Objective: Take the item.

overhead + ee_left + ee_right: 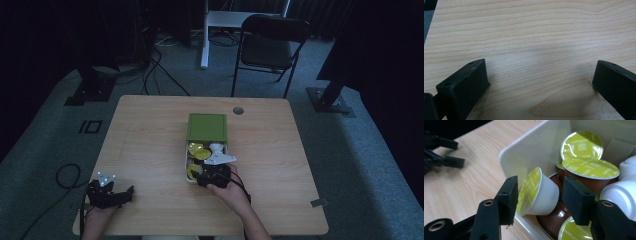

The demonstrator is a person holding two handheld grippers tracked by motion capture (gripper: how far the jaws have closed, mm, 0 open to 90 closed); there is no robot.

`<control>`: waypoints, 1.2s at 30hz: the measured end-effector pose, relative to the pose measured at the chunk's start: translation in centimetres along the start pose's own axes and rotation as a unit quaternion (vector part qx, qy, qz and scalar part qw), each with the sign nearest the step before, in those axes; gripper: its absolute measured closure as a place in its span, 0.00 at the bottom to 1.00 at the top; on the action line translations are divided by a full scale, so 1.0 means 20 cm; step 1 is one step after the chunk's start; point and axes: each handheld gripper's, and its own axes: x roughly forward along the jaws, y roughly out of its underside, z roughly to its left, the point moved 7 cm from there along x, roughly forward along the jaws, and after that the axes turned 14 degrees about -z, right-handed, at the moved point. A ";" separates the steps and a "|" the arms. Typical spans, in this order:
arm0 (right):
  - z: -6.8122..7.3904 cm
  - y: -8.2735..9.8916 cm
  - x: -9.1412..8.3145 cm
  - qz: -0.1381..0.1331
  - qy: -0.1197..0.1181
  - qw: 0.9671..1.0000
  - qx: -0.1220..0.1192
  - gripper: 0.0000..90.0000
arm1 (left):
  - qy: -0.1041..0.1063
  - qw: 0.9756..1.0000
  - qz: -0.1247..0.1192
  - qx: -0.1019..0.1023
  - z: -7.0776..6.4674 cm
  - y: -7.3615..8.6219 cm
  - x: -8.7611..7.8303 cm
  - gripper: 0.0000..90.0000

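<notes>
In the right gripper view a white coffee capsule with a yellow-green foil lid lies on its side at the near corner of a white box. My right gripper has its jaws on it, one against the lid and one against the base. From above, the right gripper sits at the box's near end. My left gripper rests at the table's front left. Its jaws stand wide apart over bare wood with nothing between them.
The box holds several more capsules, among them a brown one with a green lid and a white one. Its green lid lies flat just beyond it. A black chair stands behind the table.
</notes>
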 end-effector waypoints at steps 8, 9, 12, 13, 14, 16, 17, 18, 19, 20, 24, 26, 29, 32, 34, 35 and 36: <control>0.01 0.03 0.04 0.016 0.001 1.000 0.002 0.55 | 0.000 1.000 0.000 0.001 0.00 0.00 0.00 0.00; 0.01 0.03 0.05 0.018 0.003 1.000 -0.002 0.56 | 0.000 1.000 0.000 0.000 0.00 0.00 0.00 0.00; 0.01 0.04 0.06 0.019 0.005 1.000 0.001 0.56 | 0.000 1.000 0.000 0.000 0.00 0.00 0.00 0.00; 0.01 0.04 0.06 0.018 0.005 1.000 0.004 0.57 | 0.000 1.000 0.000 0.000 0.00 0.00 0.00 0.00; 0.01 0.04 0.06 0.019 0.008 1.000 0.006 0.57 | 0.000 1.000 0.000 0.000 0.00 0.00 0.00 0.00; 0.01 0.05 0.06 0.024 0.011 1.000 0.010 0.57 | 0.000 1.000 0.000 0.000 0.00 0.00 0.00 0.00; 0.01 0.05 0.07 0.027 0.014 0.999 0.011 0.57 | 0.000 1.000 0.000 0.000 0.00 0.00 0.00 0.00; 0.01 0.05 0.07 0.030 0.016 0.999 0.006 0.56 | 0.000 1.000 0.000 0.000 0.00 0.00 0.00 0.00; 0.01 0.05 0.07 0.030 0.016 0.999 0.006 0.56 | 0.000 1.000 0.000 0.000 0.00 0.00 0.00 0.00; 0.02 0.05 0.07 0.032 0.018 0.999 0.005 0.56 | 0.000 1.000 0.000 0.001 0.00 0.00 0.00 0.00; 0.01 0.05 0.08 0.027 0.022 0.999 0.005 0.60 | 0.000 1.000 -0.001 0.000 0.00 0.00 0.00 0.00; 0.01 0.04 0.07 0.026 0.022 0.999 -0.002 0.61 | 0.000 1.000 0.000 0.000 0.00 0.00 0.00 0.00; 0.01 0.04 0.07 0.024 0.022 0.999 -0.010 0.61 | 0.000 1.000 -0.001 0.000 0.00 0.00 0.00 0.00; 0.01 0.03 0.06 0.021 0.019 1.000 -0.012 0.62 | 0.000 1.000 0.000 0.000 0.00 0.00 0.00 0.00; 0.01 0.02 0.05 0.019 0.018 1.000 -0.012 0.62 | 0.000 1.000 0.000 0.000 0.00 0.00 0.00 0.00; 0.01 0.02 0.05 0.019 0.018 1.000 -0.012 0.62 | 0.000 1.000 0.000 0.000 0.00 0.00 0.00 0.00; 0.01 0.02 0.05 0.016 0.018 1.000 -0.008 0.62 | 0.000 1.000 0.000 0.000 0.00 0.00 0.00 0.00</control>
